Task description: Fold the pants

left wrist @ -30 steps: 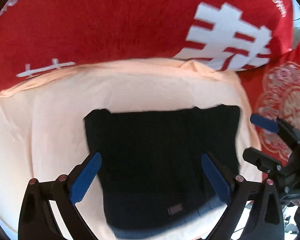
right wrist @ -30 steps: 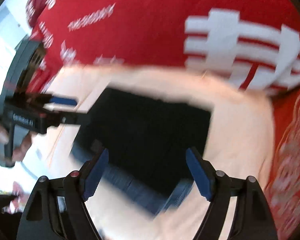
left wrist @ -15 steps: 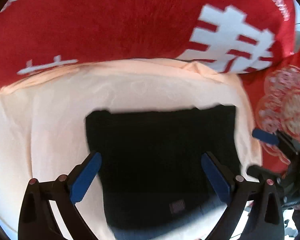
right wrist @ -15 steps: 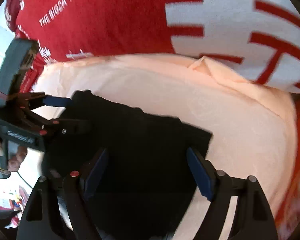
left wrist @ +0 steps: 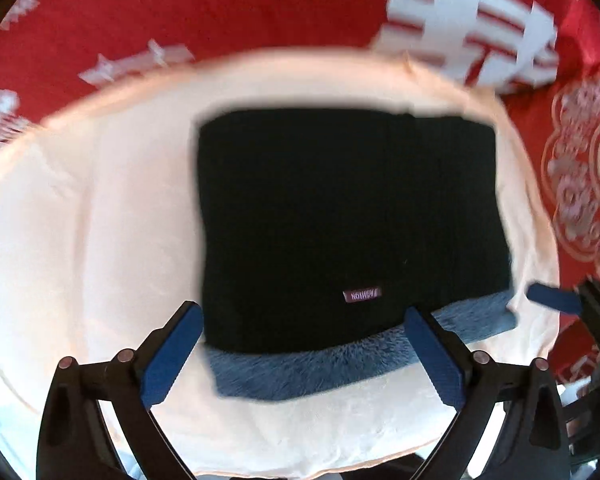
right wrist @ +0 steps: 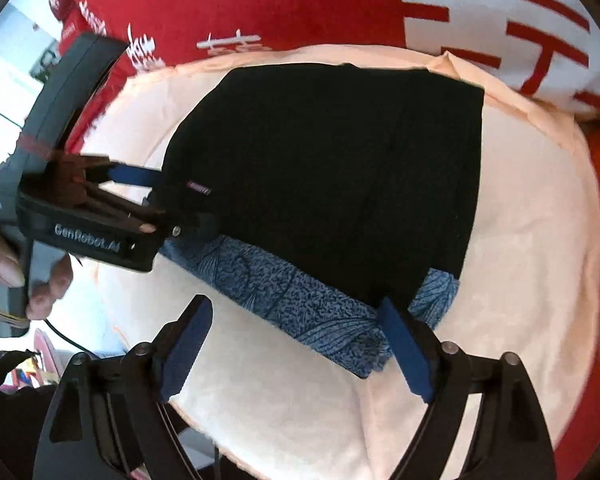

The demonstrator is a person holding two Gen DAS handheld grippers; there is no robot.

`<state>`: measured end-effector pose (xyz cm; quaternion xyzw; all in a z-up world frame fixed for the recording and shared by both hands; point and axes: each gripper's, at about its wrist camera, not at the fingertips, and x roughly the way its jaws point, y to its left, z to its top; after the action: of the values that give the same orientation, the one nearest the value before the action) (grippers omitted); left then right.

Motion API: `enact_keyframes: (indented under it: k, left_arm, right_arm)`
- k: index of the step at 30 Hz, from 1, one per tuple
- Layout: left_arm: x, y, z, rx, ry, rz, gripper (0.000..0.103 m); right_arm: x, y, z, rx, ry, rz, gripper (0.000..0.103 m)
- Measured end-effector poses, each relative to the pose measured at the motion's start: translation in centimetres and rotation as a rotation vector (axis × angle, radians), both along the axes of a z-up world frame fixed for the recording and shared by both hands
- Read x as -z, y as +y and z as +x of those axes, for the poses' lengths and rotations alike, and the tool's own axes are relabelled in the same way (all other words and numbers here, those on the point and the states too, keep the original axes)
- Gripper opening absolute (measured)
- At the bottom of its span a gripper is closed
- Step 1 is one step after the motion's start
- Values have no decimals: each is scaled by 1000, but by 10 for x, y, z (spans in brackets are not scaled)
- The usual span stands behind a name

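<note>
The black pants (left wrist: 340,220) lie folded into a flat rectangle on a peach cloth (left wrist: 100,220), with a blue fleecy lining (left wrist: 340,364) showing along the near edge. They also show in the right wrist view (right wrist: 340,168). My left gripper (left wrist: 300,356) is open and empty, just short of the near edge; it also shows in the right wrist view (right wrist: 148,196) at the pants' left corner. My right gripper (right wrist: 296,352) is open and empty over the blue lining (right wrist: 300,304). Its blue fingertip (left wrist: 552,300) shows in the left wrist view.
A red blanket with white characters (left wrist: 220,8) lies behind the peach cloth. A red cushion with a white pattern (left wrist: 588,184) sits to the right. The peach cloth's near edge (left wrist: 300,456) drops off close to the grippers.
Both grippers have pulled back towards me from the folded pants. The blue lining along the near edge has come more into view. Both stay open.
</note>
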<state>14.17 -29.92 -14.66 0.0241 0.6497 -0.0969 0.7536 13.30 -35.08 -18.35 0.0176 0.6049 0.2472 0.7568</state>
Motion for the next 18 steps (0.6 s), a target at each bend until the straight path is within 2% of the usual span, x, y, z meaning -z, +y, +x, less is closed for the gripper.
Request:
enact_keyframes:
  k: [3, 6, 8, 10, 13, 16, 18]
  left_arm:
    - [-28, 8, -7, -59, -36, 26, 102]
    - [-33, 9, -10, -106, 9, 60, 102]
    - [-39, 9, -15, -122, 31, 83, 102]
    - [-49, 11, -16, -116, 44, 69, 102]
    - [-65, -1, -10, -84, -22, 115, 102]
    - [-89, -4, -9, -89, -131, 133, 102]
    - [-98, 1, -8, -97, -140, 86, 102]
  right_arm:
    - [-29, 3, -4, 22, 2, -99, 88]
    - [-49, 6, -10, 68, 21, -201, 89]
    - [-51, 7, -8, 87, 34, -263, 89]
    - [-50, 13, -1, 115, 53, -311, 89]
    - [-57, 17, 5, 129, 81, -345, 89]
    - [-66, 23, 12, 147, 85, -358, 89]
    - [-77, 23, 14, 162, 82, -365, 89]
